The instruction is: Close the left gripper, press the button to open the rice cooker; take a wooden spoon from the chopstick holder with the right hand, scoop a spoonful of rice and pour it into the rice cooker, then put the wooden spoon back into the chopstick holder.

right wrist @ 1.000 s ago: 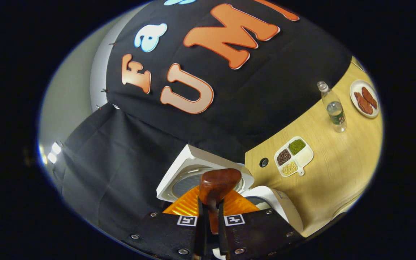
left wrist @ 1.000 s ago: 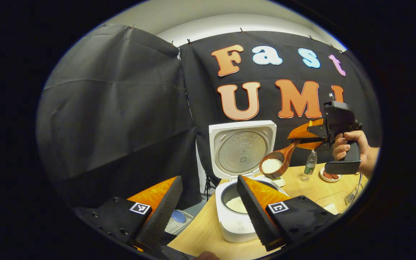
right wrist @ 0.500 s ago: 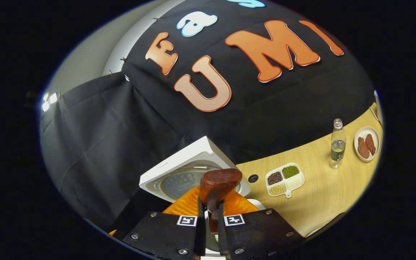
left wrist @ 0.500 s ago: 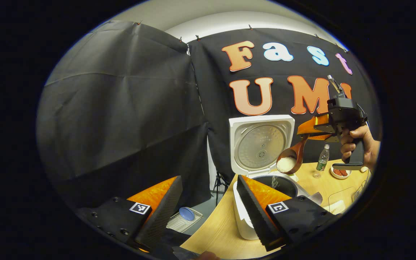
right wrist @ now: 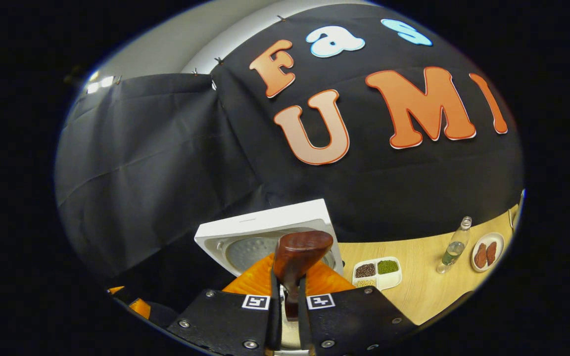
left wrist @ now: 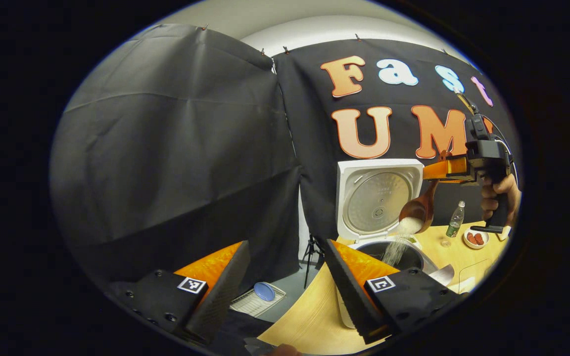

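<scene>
1. The wooden spoon (left wrist: 421,206) is a dark reddish-brown, glossy piece with a deep round bowl; it hangs above the cooker, tipped bowl-down, and a thin stream of white rice (left wrist: 395,247) spills from its lip into the pot below
2. In the right gripper view the spoon's handle end (right wrist: 297,257) shows as a rounded, polished knob rising between the two fingers
3. The right gripper (right wrist: 285,306) has its fingers drawn together and clamped on that handle, one on each side; in the left gripper view it sits high at the right, held in a hand (left wrist: 498,195) wrapped round its grip
4. The rice cooker (left wrist: 379,237) is white and stands at the table's left end, lid (left wrist: 378,198) swung fully upright with its round metal inner plate facing out; the dark inner pot is open under the falling grains
5. The left gripper (left wrist: 285,277) is held low and near, short of the cooker, its fingers spread well apart with nothing between them
6. On the pale wooden table (right wrist: 428,291), a white divided dish of beans and grains (right wrist: 376,273) lies just beside the cooker; farther right stand a clear water bottle (right wrist: 454,245) and a small plate of reddish pieces (right wrist: 487,252)
7. Down past the table edge, on the floor, a tray with a blue lid (left wrist: 264,291) lies against the black cloth
</scene>
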`<state>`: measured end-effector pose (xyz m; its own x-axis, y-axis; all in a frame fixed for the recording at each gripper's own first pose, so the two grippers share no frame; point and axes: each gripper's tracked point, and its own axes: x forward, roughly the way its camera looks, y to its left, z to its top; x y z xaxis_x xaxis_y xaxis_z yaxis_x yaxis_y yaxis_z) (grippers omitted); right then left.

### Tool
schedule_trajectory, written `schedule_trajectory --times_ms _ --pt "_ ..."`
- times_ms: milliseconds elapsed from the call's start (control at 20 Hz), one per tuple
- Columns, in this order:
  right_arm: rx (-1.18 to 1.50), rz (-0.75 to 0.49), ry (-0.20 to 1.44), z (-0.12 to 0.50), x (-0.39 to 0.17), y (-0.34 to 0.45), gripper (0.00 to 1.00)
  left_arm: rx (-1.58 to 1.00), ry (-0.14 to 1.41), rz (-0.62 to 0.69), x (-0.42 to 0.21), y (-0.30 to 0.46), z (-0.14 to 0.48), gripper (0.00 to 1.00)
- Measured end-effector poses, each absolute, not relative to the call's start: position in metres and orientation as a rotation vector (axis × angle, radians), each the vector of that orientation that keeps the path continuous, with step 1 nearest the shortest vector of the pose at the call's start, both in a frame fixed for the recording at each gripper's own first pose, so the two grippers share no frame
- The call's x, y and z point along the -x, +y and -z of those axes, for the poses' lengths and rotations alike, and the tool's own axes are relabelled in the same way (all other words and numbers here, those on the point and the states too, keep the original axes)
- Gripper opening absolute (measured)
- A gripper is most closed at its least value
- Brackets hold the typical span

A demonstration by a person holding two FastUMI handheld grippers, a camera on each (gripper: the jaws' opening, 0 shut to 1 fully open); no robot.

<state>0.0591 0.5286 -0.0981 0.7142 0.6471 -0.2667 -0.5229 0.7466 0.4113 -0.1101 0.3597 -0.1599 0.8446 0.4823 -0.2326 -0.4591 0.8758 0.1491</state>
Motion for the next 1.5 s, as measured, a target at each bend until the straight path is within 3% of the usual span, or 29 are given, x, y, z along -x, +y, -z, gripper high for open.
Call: schedule_trajectory --times_ms 900,1300,1500 --pt "0.134 -0.818 0.083 0.062 -0.022 0.562 0.13 -0.084 0.285 -0.505 0.120 0.355 0.163 1.00" --pt "-0.190 -0.769 0.259 0.063 -0.032 0.500 0.13 -0.102 0.263 -0.504 0.109 0.329 0.149 1.00" --pt "-0.371 -0.696 0.347 0.066 -0.037 0.427 0.13 -0.016 0.267 -0.484 0.101 0.288 0.149 1.00"
